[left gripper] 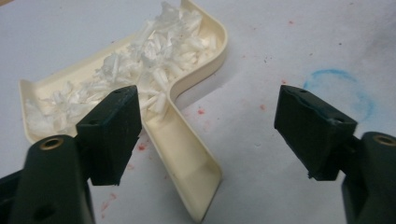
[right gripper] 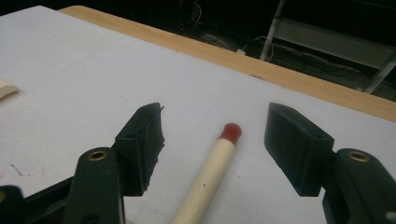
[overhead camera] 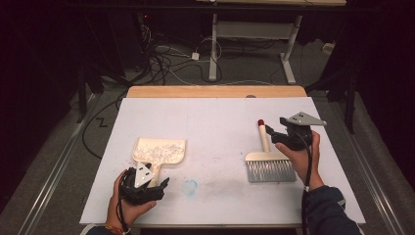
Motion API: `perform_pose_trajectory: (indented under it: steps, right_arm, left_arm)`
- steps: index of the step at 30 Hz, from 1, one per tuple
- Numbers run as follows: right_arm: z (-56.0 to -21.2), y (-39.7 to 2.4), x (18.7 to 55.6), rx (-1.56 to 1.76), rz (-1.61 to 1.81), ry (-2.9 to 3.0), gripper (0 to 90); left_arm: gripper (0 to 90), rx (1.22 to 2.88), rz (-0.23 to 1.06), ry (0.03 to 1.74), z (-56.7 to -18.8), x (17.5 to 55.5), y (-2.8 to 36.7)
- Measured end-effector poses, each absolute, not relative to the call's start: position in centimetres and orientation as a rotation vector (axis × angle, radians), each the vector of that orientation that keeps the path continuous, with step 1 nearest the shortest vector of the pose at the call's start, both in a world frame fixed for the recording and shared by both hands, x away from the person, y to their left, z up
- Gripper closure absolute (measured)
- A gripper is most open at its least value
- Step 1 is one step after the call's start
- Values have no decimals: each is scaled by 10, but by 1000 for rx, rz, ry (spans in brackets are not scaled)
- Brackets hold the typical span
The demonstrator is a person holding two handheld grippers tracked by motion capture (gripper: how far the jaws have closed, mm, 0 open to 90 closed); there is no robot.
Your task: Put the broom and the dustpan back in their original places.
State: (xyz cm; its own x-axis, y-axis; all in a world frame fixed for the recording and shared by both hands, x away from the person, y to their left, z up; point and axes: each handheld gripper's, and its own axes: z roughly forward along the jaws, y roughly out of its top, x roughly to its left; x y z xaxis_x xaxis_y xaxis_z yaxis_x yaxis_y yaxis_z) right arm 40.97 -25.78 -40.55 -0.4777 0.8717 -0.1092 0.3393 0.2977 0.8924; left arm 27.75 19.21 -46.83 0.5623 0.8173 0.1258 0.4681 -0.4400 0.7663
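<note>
A cream dustpan (overhead camera: pixel 159 151) full of white shreds (left gripper: pixel 154 51) lies on the left half of the white board. Its handle (left gripper: pixel 187 168) points toward the person and runs between the jaws of my left gripper (overhead camera: pixel 147 183), close to the left jaw; the pads stand apart from it, so that gripper (left gripper: pixel 210 130) is open. On the right lies a brush (overhead camera: pixel 270 166) with grey bristles and a wooden handle (right gripper: pixel 210 177) ending in a red tip (right gripper: pixel 230 131). My right gripper (overhead camera: pixel 280 134) straddles that handle with both pads clear of it, so this gripper (right gripper: pixel 215 140) is open too.
The white board (overhead camera: pixel 220 117) covers a wooden table whose bare strip (overhead camera: pixel 215 91) shows at the far edge. A faint blue ring (overhead camera: pixel 190 186) and grey smudges mark the board between dustpan and brush. Cables (overhead camera: pixel 166 58) and another table's legs (overhead camera: pixel 213 49) stand on the floor beyond.
</note>
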Motion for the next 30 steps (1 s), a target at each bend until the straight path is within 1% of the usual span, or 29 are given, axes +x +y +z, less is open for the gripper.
perform_pose_trajectory:
  steps: [4, 5, 9, 13, 30]
  right_arm:
    - [-403, -256, 405, 1028, 1161, 1949, 310]
    - [-403, -255, 404, 1028, 1160, 1935, 277]
    - [-402, -253, 401, 1038, 1171, 1914, 219]
    - [-402, -248, 399, 1021, 1163, 1925, 195]
    - [-389, -239, 379, 938, 1206, 1925, 210]
  left_arm:
    - [204, 2108, 653, 1020, -469, 278, 190]
    - [193, 2114, 647, 1012, -470, 278, 190]
    - [165, 2130, 659, 984, -470, 277, 187]
    - [165, 2132, 665, 967, -470, 276, 186]
    - [165, 2145, 703, 927, -470, 273, 182]
